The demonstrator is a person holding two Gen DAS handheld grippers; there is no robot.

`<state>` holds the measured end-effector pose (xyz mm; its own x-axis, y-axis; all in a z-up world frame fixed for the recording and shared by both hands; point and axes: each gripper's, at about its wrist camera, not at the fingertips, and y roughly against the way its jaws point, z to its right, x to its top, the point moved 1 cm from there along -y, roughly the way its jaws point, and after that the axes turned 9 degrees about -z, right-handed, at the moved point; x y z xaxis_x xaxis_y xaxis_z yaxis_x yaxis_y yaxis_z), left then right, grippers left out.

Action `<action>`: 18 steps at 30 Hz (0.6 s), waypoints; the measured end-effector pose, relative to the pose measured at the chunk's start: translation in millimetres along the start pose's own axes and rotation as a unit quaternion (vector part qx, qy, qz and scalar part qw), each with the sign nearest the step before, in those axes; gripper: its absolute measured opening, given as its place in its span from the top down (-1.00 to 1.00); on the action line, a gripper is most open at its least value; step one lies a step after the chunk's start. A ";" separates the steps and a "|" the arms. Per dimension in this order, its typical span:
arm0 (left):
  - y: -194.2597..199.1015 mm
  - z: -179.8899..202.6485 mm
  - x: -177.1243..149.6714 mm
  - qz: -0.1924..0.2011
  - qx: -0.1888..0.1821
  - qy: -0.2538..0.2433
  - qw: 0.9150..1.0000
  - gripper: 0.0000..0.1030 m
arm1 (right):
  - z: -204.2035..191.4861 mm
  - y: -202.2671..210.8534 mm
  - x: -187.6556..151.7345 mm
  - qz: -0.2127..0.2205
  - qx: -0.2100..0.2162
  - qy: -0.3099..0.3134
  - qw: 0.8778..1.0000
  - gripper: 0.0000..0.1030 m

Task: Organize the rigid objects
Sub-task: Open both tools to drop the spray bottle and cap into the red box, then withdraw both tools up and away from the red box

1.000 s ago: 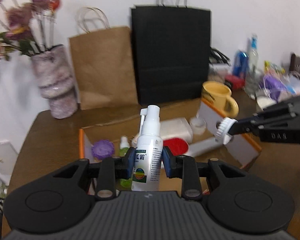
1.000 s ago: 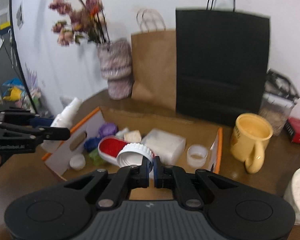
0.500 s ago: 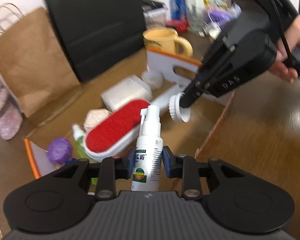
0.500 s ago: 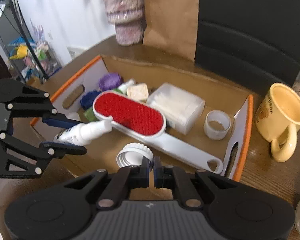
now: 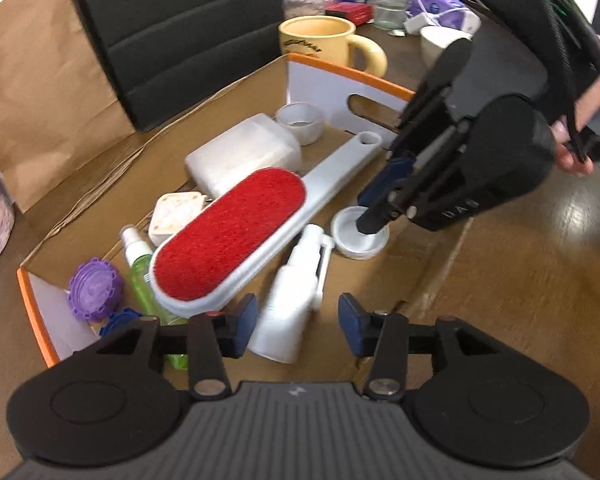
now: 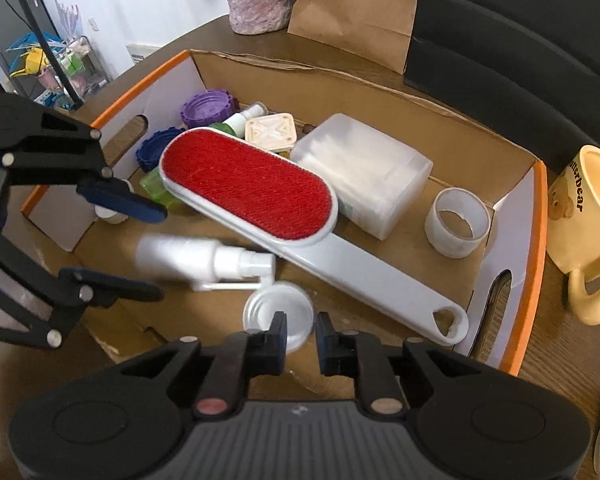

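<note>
The white spray bottle (image 5: pixel 290 300) lies on its side on the floor of the cardboard box (image 6: pixel 380 84), near the box's open front edge, blurred as if only just dropped. Its long axis runs from its base, between the jaws of the left hand-held gripper (image 5: pixel 292 322), to its nozzle, which points toward the white screw cap (image 6: pixel 278 314) and the right hand-held gripper (image 6: pixel 300 334). The left jaws have just been opening and now stand clear of the bottle on both sides, so the bottle is released though it is between them. The right jaws have likewise just been parting; the cap sits open side up on the box floor with one finger reaching into it, and no squeeze is visible, so I judge it let go. Each hand is nearest its own object, and the likely next move is to lift both straight out without dragging anything.

Just behind the bottle, a red lint brush (image 6: pixel 248 196) lies diagonally across the box, its white handle running toward the right wall. Behind it are a translucent plastic case (image 6: pixel 364 176), a small clear cup (image 6: pixel 458 224), purple and blue caps, and a green spray bottle. A yellow mug (image 6: pixel 584 216) stands on the worktop beside the box's right wall.

A second ago the bottle was upright and clamped, and the cap pinched by its rim, both above the box.
</note>
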<state>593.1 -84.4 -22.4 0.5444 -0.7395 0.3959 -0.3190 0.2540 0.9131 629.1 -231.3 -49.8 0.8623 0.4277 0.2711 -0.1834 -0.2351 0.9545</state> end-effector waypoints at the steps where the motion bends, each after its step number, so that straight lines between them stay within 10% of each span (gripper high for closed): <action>1: -0.3 -0.6 -0.9 0.000 0.002 0.002 1.000 0.11 | 0.5 1.0 -0.5 0.001 0.000 -0.001 1.000 0.71; 18: 65.5 12.2 -9.9 0.035 0.060 0.022 0.997 0.04 | -13.9 58.6 -15.4 0.041 -0.026 -0.008 0.999 0.62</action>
<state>557.4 -68.0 32.3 0.5508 -0.6934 0.4644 -0.4460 0.2258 0.8661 598.5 -239.5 3.7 0.8507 0.3947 0.3471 -0.2781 -0.2224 0.9344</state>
